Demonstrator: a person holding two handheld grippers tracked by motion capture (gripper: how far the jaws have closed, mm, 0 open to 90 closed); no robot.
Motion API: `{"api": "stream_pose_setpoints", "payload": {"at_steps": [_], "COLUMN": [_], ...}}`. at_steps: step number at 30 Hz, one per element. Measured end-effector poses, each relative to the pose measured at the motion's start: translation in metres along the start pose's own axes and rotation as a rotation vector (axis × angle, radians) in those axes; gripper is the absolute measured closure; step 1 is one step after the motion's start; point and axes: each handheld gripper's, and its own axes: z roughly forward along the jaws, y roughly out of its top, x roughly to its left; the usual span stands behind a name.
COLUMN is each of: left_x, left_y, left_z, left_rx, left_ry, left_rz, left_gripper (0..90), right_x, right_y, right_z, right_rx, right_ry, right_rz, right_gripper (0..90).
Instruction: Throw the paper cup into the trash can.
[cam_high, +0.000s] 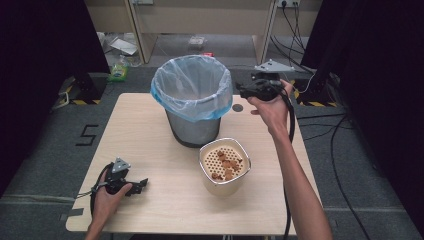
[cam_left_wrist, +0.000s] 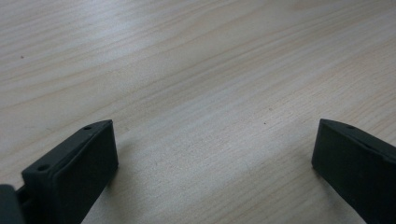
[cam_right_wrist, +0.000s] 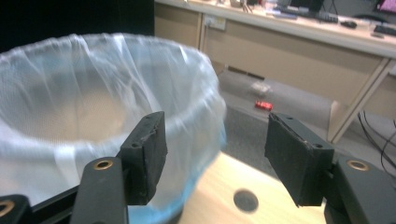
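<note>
- At the far right of the table (cam_high: 150, 130), right gripper (cam_high: 250, 91) is raised beside the lined bin (cam_high: 192, 100), jaws apart and empty; blue liner rim (cam_right_wrist: 205, 135) sits just off one jaw.
- Risk: jaw snags liner and drags it off the rim, or tips the bin.
- Cream container (cam_high: 225, 167) with brown scraps stands in front of the bin; a sweeping forearm could knock it over.
- Left gripper (cam_high: 131, 186) rests near left front edge, jaws apart, nothing between.

Cream perforated container (cam_high: 225, 167), translucent blue-edged bin liner (cam_high: 192, 87).
</note>
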Motion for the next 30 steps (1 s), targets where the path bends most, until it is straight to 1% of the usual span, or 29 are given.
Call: {"api": "stream_pose_setpoints", "payload": {"at_steps": [5,6,7,8,9,10,12,13,14,16,17,18,20,24,27,28,29,30], "left_x": [0.0,0.0,0.0,0.0,0.0,0.0,0.0,0.0,0.0,0.0,0.0,0.0,0.0,0.0,0.0,0.0,0.0,0.0], "left_y": [0.0,0.0,0.0,0.0,0.0,0.0,0.0,0.0,0.0,0.0,0.0,0.0,0.0,0.0,0.0,0.0,0.0,0.0], "left_z": [0.0,0.0,0.0,0.0,0.0,0.0,0.0,0.0,0.0,0.0,0.0,0.0,0.0,0.0,0.0,0.0,0.0,0.0], "left_rx": [0.0,0.0,0.001,0.001,0.001,0.001,0.001,0.001,0.001,0.002,0.002,0.001,0.001,0.001,0.001,0.001,0.001,0.001], "left_ry": [0.0,0.0,0.0,0.0,0.0,0.0,-0.001,0.0,0.0,0.0,0.0,0.0,-0.001,0.0,0.0,0.0,-0.001,0.0], "left_rz": [0.0,0.001,0.0,0.0,0.0,0.0,0.001,0.001,0.001,0.001,0.001,0.001,0.001,0.001,0.001,0.001,0.001,0.001], "left_gripper": [0.0,0.0,0.0,0.0,0.0,0.0,0.0,0.0,0.0,0.0,0.0,0.0,0.0,0.0,0.0,0.0,0.0,0.0], "right_x": [-0.01,-0.01,-0.013,-0.013,-0.016,-0.016,-0.018,-0.019,-0.02,-0.021,-0.021,-0.021,-0.021,-0.021,-0.02,-0.02,-0.019,-0.019], "right_y": [-0.024,-0.024,-0.034,-0.034,-0.045,-0.045,-0.055,-0.065,-0.07,-0.079,-0.079,-0.088,-0.098,-0.119,-0.137,-0.137,-0.143,-0.155], "right_z": [-0.012,-0.012,-0.015,-0.015,-0.018,-0.018,-0.021,-0.024,-0.026,-0.029,-0.029,-0.033,-0.037,-0.043,-0.046,-0.046,-0.046,-0.045], "right_rx": [0.018,0.018,0.03,0.03,0.042,0.042,0.05,0.061,0.063,0.071,0.071,0.083,0.084,0.098,0.12,0.12,0.127,0.137], "right_ry": [-0.022,-0.022,-0.048,-0.048,-0.068,-0.068,-0.075,-0.084,-0.087,-0.087,-0.087,-0.089,-0.098,-0.109,-0.111,-0.111,-0.109,-0.115], "right_rz": [0.008,0.008,-0.002,-0.002,0.009,0.009,0.019,0.022,0.025,0.037,0.037,0.033,0.035,0.059,0.066,0.066,0.073,0.085], "right_gripper": [35.7,35.7,33.5,33.5,31.0,31.0,29.7,28.2,27.6,26.3,26.3,26.3,26.3,26.3,26.4,26.4,26.5,26.8]}}
